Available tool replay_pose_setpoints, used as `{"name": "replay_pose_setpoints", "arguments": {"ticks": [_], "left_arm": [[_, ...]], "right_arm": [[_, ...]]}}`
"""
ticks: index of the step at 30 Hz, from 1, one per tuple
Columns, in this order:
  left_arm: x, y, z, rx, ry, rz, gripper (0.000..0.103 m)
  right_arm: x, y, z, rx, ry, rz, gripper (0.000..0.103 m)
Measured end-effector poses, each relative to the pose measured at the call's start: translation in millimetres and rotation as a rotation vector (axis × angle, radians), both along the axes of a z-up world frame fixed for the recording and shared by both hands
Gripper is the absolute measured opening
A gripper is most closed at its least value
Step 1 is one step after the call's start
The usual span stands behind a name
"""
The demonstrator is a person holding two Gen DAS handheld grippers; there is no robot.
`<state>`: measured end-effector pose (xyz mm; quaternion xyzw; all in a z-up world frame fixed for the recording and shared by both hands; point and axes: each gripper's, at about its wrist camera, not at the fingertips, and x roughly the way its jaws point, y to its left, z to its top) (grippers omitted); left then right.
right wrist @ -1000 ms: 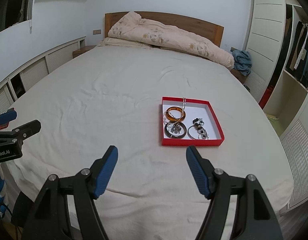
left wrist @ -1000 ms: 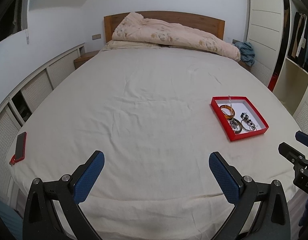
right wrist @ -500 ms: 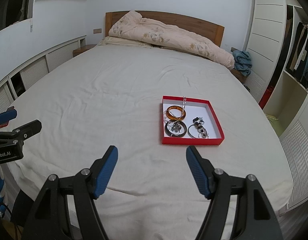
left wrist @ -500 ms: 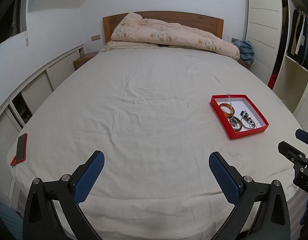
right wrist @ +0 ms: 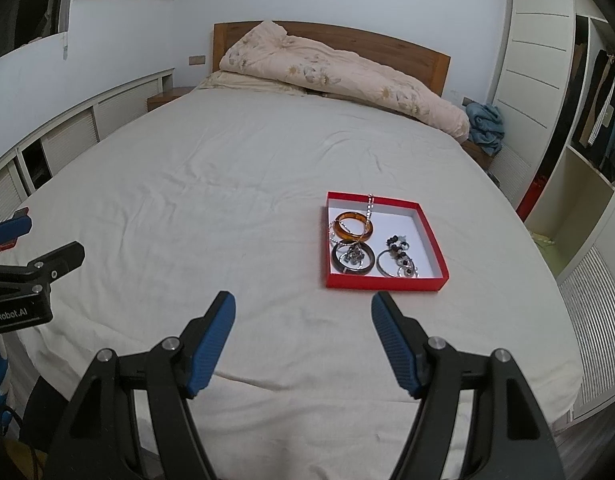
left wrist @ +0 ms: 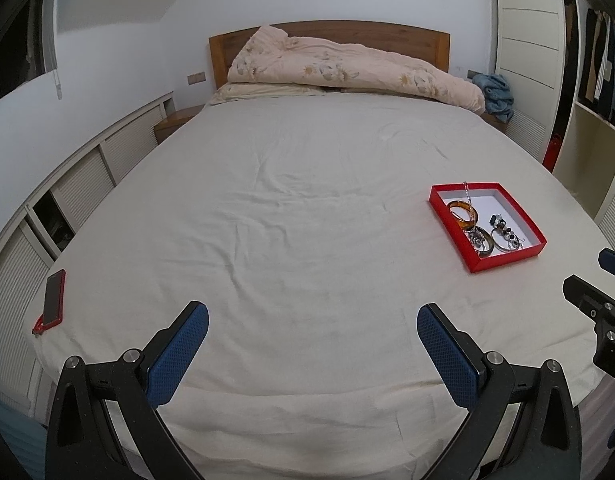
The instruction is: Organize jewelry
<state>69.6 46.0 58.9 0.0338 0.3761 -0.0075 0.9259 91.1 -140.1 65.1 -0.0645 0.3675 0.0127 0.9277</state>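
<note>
A shallow red box (right wrist: 383, 282) with a white floor lies on the cream bedsheet (right wrist: 227, 200), just beyond my right gripper (right wrist: 303, 304). Inside it are an amber bangle (right wrist: 353, 226), a dark bangle (right wrist: 353, 260), a silver ring with dark beads (right wrist: 397, 262) and a silver chain (right wrist: 369, 210) draped over the far rim. My right gripper stands open and empty above the sheet. In the left wrist view the red box (left wrist: 503, 262) sits far right, and my left gripper (left wrist: 312, 316) hangs open and empty over bare sheet.
A phone in a red case (left wrist: 53, 298) lies at the bed's left edge. A folded floral duvet (left wrist: 347, 68) and wooden headboard (left wrist: 367, 30) are at the far end. Low white cabinets (left wrist: 87, 176) run along the left; a wardrobe (right wrist: 587, 120) stands on the right.
</note>
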Motion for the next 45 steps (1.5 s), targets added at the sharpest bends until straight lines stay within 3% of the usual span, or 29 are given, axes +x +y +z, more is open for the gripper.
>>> {"name": "replay_pose_setpoints", "arguments": {"ticks": [45], "left_arm": [[-3.9, 3.2, -0.2, 0.007, 0.005, 0.012, 0.102]], "right_arm": [[-3.6, 4.9, 5.8, -0.021, 0.009, 0.011, 0.069]]}}
